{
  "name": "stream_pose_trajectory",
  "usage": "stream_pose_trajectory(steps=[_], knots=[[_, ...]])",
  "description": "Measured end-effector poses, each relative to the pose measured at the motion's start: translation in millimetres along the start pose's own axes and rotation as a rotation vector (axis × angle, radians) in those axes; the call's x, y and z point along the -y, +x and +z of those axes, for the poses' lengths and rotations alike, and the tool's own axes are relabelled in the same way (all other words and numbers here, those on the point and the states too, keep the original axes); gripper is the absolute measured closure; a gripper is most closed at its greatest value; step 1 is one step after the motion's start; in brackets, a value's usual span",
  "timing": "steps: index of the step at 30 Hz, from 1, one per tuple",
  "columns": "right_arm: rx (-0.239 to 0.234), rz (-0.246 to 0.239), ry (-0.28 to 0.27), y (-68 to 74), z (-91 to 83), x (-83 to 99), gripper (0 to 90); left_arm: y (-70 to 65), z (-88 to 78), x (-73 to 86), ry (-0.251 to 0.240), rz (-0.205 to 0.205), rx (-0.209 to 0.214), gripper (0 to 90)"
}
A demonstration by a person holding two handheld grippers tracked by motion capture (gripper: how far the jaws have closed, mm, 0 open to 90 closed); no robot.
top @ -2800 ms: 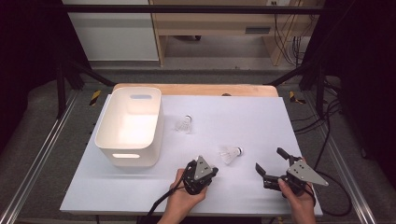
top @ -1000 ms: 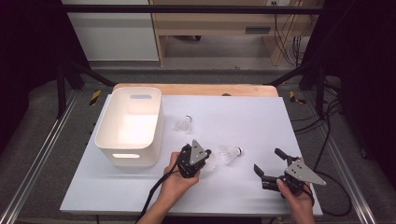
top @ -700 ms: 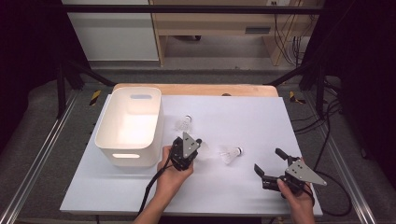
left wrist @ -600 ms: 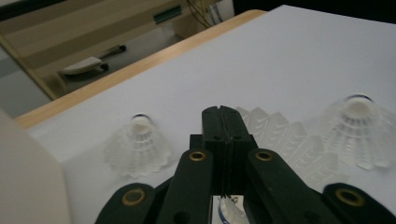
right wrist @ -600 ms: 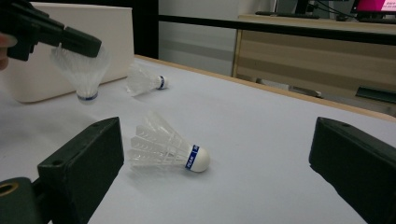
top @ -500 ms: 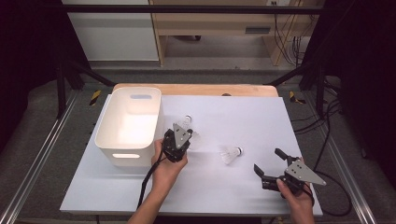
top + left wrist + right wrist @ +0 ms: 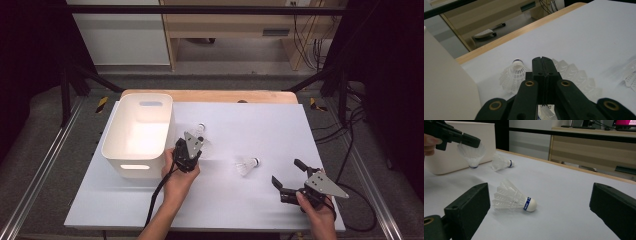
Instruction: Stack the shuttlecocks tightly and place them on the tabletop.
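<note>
Our left gripper, clamped tight on the feather skirt of a shuttlecock hanging cork-down above the bench, sits just right of the white bin, so the drop lies leftward over the near rim

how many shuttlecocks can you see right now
3. One shuttlecock hangs by its feathers from the shut left gripper, near the white bin. A second lies beside the bin. A third lies before the right gripper.
</note>
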State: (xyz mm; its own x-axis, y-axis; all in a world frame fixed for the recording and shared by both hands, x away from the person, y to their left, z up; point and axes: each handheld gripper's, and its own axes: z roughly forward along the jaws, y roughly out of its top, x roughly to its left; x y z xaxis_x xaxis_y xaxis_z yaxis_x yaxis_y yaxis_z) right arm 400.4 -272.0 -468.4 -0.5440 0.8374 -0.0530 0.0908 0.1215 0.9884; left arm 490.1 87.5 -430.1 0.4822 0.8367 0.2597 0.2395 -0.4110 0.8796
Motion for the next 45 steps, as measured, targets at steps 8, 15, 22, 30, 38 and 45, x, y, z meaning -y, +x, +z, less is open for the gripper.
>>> stream_pose_trajectory(steps=[8,15,22,30,38,45], knots=[[-0.002,0.001,0.001,-0.3,0.3,0.1,3.6,2.1,0.2,5.7,0.021,0.027,-0.057,89.9],[0.0,-0.004,0.005,0.5,0.8,0.4,3.5,-3.4,5.0,13.0,0.063,0.037,-0.048,89.8],[-0.003,-0.004,0.004,0.3,1.1,0.6,3.6,-5.1,7.4,17.3,0.068,0.025,-0.038,89.3],[-0.006,-0.003,0.006,0.7,1.3,0.6,3.6,-11.8,13.1,23.2,0.078,-0.046,0.045,77.3],[-0.007,-0.003,0.006,0.3,1.1,0.7,3.6,-22.5,18.3,25.9,0.103,-0.047,0.091,68.9],[-0.008,-0.004,0.007,0.8,1.4,0.6,3.5,-26.6,16.5,25.1,0.092,-0.046,0.123,58.1]])
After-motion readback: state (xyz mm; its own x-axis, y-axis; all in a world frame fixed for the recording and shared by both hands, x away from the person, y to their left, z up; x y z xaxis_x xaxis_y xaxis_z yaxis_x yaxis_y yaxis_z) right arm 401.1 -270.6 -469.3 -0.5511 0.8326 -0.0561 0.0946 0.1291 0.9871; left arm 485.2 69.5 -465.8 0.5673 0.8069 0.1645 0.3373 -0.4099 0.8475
